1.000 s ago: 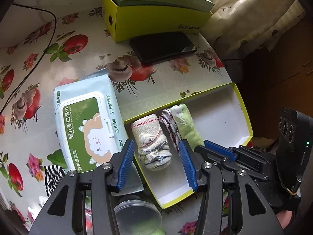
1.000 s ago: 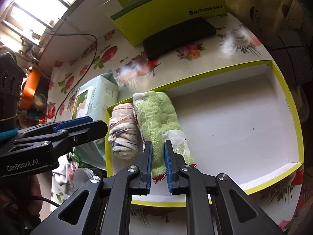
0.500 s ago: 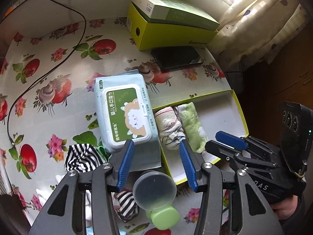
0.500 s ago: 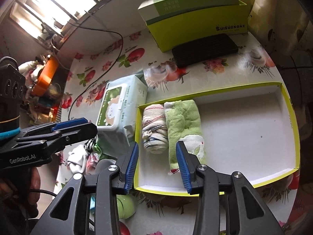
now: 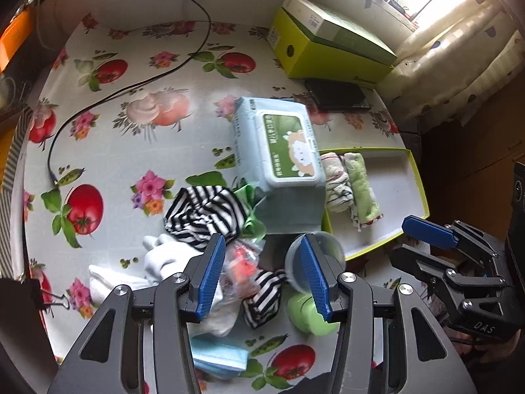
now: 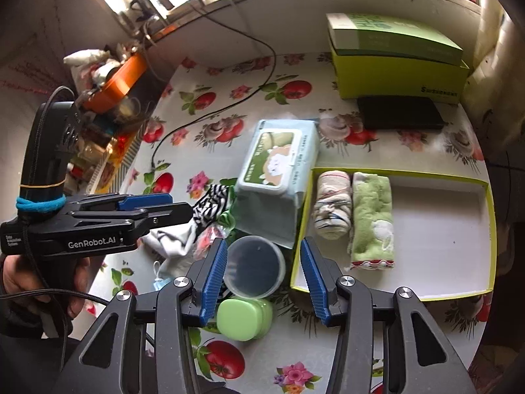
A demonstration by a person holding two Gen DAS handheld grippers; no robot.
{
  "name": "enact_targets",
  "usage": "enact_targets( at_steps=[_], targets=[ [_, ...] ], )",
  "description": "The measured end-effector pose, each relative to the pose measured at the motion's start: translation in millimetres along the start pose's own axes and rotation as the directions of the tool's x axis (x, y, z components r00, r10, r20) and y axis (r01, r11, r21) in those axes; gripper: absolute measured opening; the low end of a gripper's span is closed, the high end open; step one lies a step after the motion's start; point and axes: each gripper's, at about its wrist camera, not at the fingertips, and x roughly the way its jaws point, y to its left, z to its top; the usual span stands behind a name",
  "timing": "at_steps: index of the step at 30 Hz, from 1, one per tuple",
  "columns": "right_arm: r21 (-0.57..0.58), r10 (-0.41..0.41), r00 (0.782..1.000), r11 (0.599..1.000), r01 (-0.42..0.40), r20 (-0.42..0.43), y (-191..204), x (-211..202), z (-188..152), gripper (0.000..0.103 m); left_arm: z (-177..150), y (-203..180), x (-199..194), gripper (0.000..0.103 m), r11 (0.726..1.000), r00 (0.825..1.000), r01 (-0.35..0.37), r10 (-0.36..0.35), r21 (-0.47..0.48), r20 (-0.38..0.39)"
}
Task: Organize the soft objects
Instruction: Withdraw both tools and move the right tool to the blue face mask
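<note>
Two rolled cloths, a beige striped roll (image 6: 331, 209) and a green towel roll (image 6: 372, 221), lie touching side by side at the left end of the shallow yellow-rimmed tray (image 6: 459, 295). Both the left gripper (image 5: 259, 274) and right gripper (image 6: 264, 274) hang released and empty, the left above a heap with a black-and-white striped cloth (image 5: 205, 215).
</note>
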Motion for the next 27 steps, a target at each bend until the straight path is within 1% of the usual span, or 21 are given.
enact_targets(
  at_steps=[3, 6, 12, 15, 18, 22, 27],
  targets=[
    [-0.052, 0.025, 0.999, 0.998, -0.026, -0.025, 22.5, 8.1, -1.3, 0.046, -9.2, 19.7, -5.7, 0.049, 0.999, 1.0, -0.011, 0.012, -0.05, 0.005],
    [-0.115, 0.053, 0.997, 0.992, -0.059, -0.059, 45.2, 18.0, -3.6, 0.046, -17.6, 38.6, -11.0, 0.049, 0.994, 0.999, -0.038, 0.039, -0.099, 0.009],
    [-0.229, 0.101, 0.984, 0.964, -0.133, -0.146, 90.6, 42.1, -13.2, 0.046, -37.3, 74.7, -20.3, 0.049, 0.981, 0.997, -0.078, 0.081, -0.18, 0.013],
    [-0.28, 0.115, 0.971, 0.944, -0.173, -0.211, 110.7, 60.6, -22.0, 0.046, -47.6, 92.4, -24.4, 0.049, 0.97, 0.995, -0.098, 0.103, -0.223, 0.013],
    [-0.315, 0.118, 0.952, 0.926, -0.208, -0.281, 126.4, 83.2, -32.3, 0.046, -58.2, 108.0, -27.8, 0.049, 0.959, 0.993, -0.11, 0.117, -0.261, 0.01],
    [-0.357, 0.098, 0.927, 0.904, -0.235, -0.363, 142.7, 110.8, -49.0, 0.046, -74.4, 127.0, -30.8, 0.049, 0.943, 0.992, -0.119, 0.127, -0.309, 0.005],
    [-0.406, 0.046, 0.9, 0.882, -0.241, -0.434, 153.6, 141.6, -66.1, 0.046, -91.6, 145.2, -32.0, 0.049, 0.926, 0.992, -0.118, 0.125, -0.358, -0.004]
  ],
)
